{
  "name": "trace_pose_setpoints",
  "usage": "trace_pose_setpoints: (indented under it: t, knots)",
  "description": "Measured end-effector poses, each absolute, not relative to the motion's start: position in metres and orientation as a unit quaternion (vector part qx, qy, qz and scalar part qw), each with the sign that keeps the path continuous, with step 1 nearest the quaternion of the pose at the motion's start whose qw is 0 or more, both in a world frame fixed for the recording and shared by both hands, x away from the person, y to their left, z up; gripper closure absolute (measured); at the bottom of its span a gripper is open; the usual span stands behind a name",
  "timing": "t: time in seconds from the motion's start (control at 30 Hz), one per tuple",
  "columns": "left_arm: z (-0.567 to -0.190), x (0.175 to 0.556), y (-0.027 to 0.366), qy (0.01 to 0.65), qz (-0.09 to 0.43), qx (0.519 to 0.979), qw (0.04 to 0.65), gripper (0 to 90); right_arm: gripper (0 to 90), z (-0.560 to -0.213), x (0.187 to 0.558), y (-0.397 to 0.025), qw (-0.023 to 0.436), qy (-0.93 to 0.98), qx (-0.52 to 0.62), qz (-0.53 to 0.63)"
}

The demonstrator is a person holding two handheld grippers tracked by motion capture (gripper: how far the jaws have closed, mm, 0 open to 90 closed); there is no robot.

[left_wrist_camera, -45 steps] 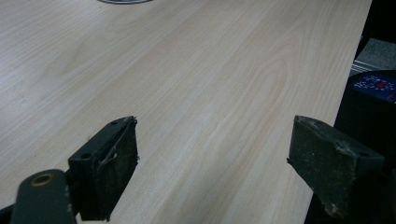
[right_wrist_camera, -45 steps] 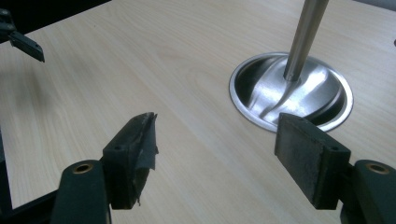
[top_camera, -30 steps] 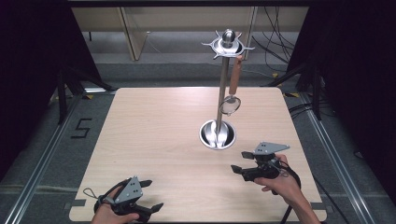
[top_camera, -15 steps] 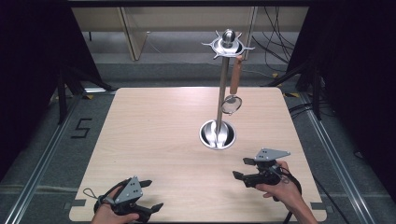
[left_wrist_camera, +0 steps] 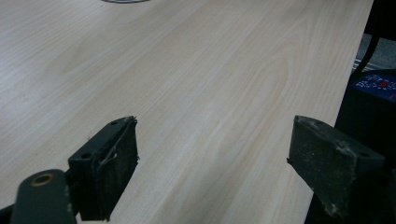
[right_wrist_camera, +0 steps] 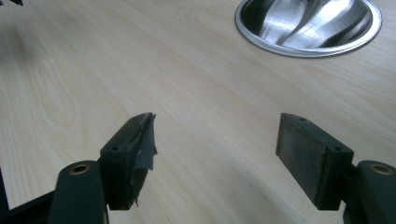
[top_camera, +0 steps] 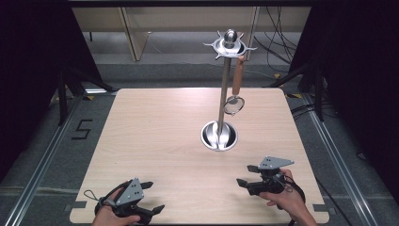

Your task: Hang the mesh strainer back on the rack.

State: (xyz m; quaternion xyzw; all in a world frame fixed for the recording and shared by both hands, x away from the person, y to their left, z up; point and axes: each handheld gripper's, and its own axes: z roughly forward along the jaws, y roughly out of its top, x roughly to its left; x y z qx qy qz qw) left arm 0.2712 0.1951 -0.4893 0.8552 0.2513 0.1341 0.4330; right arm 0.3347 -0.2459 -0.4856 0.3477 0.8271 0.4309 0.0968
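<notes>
Both black two-jaw grippers, left (top_camera: pixel 143 200) and right (top_camera: pixel 248 175), spread wide and empty near the pale wooden table's (top_camera: pixel 155 127) front edge. Small wooden-handled metal strainer (top_camera: pixel 234 96) hanging from the tall steel stand (top_camera: pixel 223 99) mid-table. Best approached with the right, squarely onto the handle, lifting up off the hook.

obstacle: tall steel utensil stand (top_camera: pixel 224 89) with round steel base (top_camera: pixel 219 135), centre-right of light wooden table (top_camera: pixel 155 132) | hanging: wooden-handled small strainer (top_camera: pixel 235 94) just right of pole | free: left half, near edge, between 2 grippers
</notes>
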Motion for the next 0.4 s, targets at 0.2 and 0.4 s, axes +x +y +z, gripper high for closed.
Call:
trace_pose_setpoints:
  t: [0.2,0.4]
  knots:
    - [-0.4893,0.2712,0.1952,0.251,0.134,0.855,0.433,15.2,29.0,-0.4869,0.3344,-0.2452,0.092,0.831,0.345,0.427]
    - [-0.4895,0.2712,0.1955,0.252,0.134,0.854,0.434,15.2,28.9,-0.4876,0.3338,-0.2447,0.093,0.829,0.350,0.427]
